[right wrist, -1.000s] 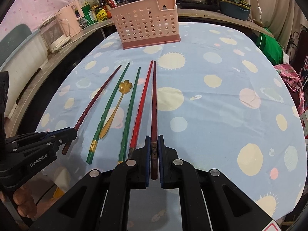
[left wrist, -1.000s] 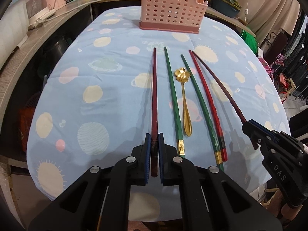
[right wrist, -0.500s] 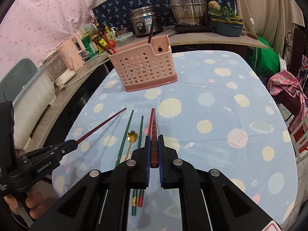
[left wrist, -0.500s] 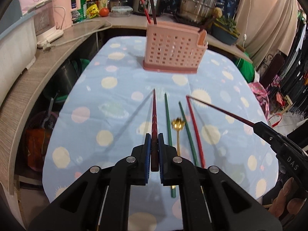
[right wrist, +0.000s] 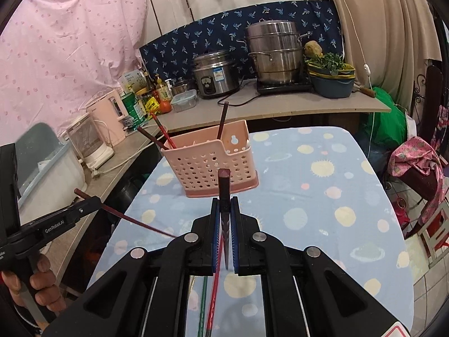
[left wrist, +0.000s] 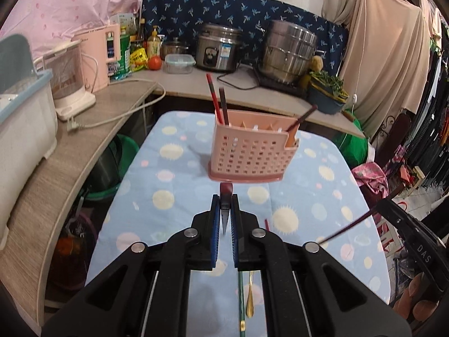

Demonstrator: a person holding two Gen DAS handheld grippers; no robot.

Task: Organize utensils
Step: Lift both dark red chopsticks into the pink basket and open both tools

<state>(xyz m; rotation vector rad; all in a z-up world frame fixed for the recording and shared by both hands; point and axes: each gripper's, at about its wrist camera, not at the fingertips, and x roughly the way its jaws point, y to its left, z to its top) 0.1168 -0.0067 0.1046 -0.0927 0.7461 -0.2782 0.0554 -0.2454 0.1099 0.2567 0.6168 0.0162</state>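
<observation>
Chopsticks: three stand in the pink basket (left wrist: 249, 154), and each claw (left wrist: 225, 210) (right wrist: 225, 213) clamps one more.

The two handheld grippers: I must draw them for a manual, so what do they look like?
Both are matte black plastic with angular cut-out arms, silver pivot screws and blue ribbed pads: left gripper, right gripper. White lettering marks their sides, "GenRobot.AI" on the left, "DAS" on the right.

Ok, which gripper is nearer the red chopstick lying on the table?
Right. The right gripper hovers directly above the red chopstick; the left gripper hovers off to its left.
</observation>
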